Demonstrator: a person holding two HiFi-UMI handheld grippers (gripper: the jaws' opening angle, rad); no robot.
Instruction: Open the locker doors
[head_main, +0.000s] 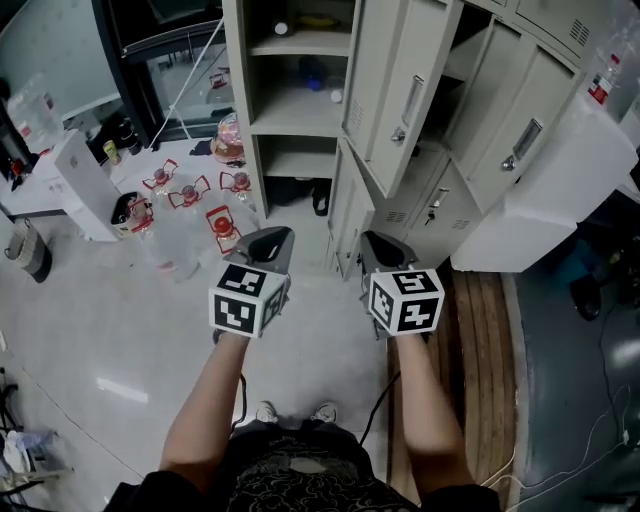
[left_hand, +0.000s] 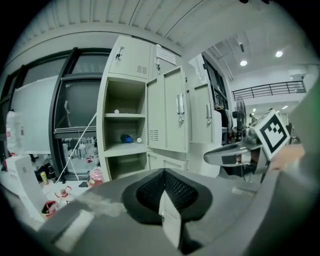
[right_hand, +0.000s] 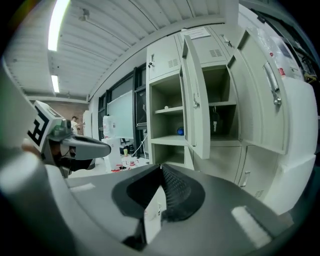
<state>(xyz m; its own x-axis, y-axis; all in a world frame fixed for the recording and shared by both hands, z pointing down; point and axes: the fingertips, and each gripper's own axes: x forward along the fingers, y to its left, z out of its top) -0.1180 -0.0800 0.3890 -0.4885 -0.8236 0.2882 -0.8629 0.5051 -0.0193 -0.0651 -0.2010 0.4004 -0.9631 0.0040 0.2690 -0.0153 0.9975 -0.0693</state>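
Left gripper (left_hand: 164, 174) and right gripper (right_hand: 160, 169): both jaw pairs pressed together, nothing between them, held side by side, well short of the pale grey-green sheet-metal lockers (head_main: 400, 90). Upper doors stand swung out; a lower door (head_main: 445, 195) looks shut. Likely next: spread jaws, pinch its small metal latch, pull along the hinge arc, not straight. Flat painted panels, louvred vents, slim shiny handles, probably slippery.

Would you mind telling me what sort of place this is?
Probably a lab or workshop hall with a storage corner: a bank of grey metal lockers, several doors open, plastic bottles clustered on the floor, and a mezzanine railing in the background.
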